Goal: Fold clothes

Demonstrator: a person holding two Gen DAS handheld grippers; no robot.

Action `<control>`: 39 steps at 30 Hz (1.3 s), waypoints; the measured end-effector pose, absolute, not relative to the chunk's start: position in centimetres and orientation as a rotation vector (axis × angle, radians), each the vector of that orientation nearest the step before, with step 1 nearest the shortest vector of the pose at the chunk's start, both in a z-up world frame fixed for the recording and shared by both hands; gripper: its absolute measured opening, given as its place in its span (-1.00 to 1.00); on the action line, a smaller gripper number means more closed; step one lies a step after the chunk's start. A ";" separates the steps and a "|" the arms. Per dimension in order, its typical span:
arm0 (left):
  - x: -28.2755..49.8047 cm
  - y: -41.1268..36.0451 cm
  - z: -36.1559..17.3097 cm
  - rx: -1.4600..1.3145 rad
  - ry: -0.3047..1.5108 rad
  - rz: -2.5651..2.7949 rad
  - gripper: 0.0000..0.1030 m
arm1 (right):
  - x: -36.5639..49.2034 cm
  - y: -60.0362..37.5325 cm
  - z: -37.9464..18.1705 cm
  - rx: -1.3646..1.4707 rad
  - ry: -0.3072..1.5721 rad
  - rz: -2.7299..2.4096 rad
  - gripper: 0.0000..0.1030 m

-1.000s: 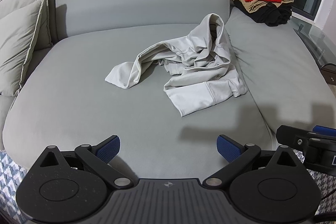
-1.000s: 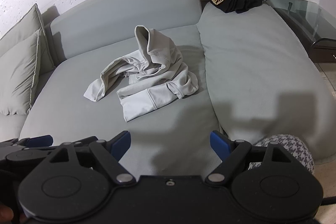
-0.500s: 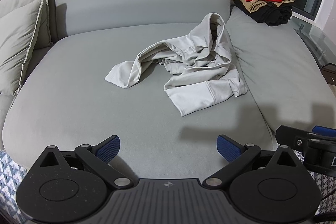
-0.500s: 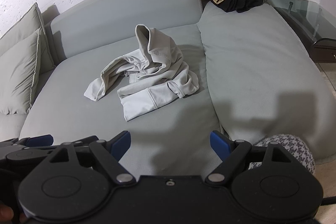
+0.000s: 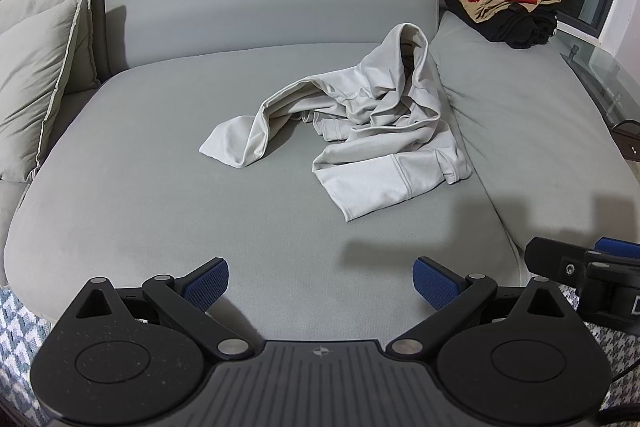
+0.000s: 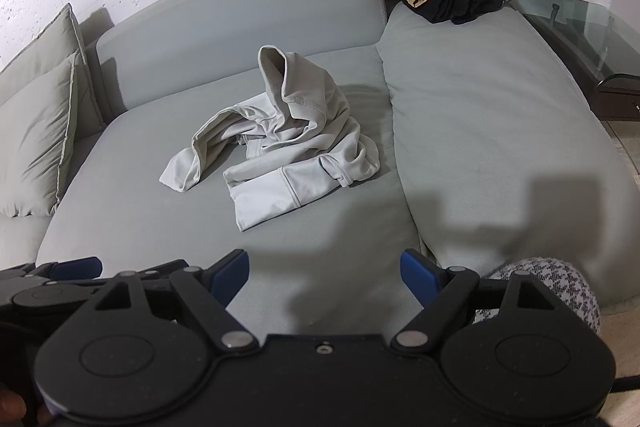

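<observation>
Light grey garment (image 5: 360,131) is crumpled mid-sofa (image 5: 160,187), unfolded. Left gripper (image 5: 320,277) and right gripper (image 6: 324,273) are held back at the near edge, jaws wide, empty (folded stack (image 5: 504,1) is parked far right, clear).

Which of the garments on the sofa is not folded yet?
The light grey crumpled garment lying loose in the middle of the grey sofa seat. The red, tan and black garments are already folded in a stack at the far right corner.
</observation>
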State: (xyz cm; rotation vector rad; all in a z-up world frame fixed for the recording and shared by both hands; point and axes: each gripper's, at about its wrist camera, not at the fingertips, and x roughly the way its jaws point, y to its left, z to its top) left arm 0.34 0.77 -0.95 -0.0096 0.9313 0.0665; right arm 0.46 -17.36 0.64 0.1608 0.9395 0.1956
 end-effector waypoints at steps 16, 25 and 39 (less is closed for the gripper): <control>4.9 7.7 -0.6 -0.069 0.781 0.119 0.80 | 6.8 -18.3 2.7 0.179 0.736 0.281 0.63; 7.6 6.6 -6.0 -0.169 0.732 0.029 0.14 | 13.5 -16.2 -0.5 0.131 0.703 0.314 -0.03; 11.6 7.3 -8.1 -0.179 0.833 0.076 0.38 | 22.2 -12.3 -3.4 0.048 0.702 0.274 -0.96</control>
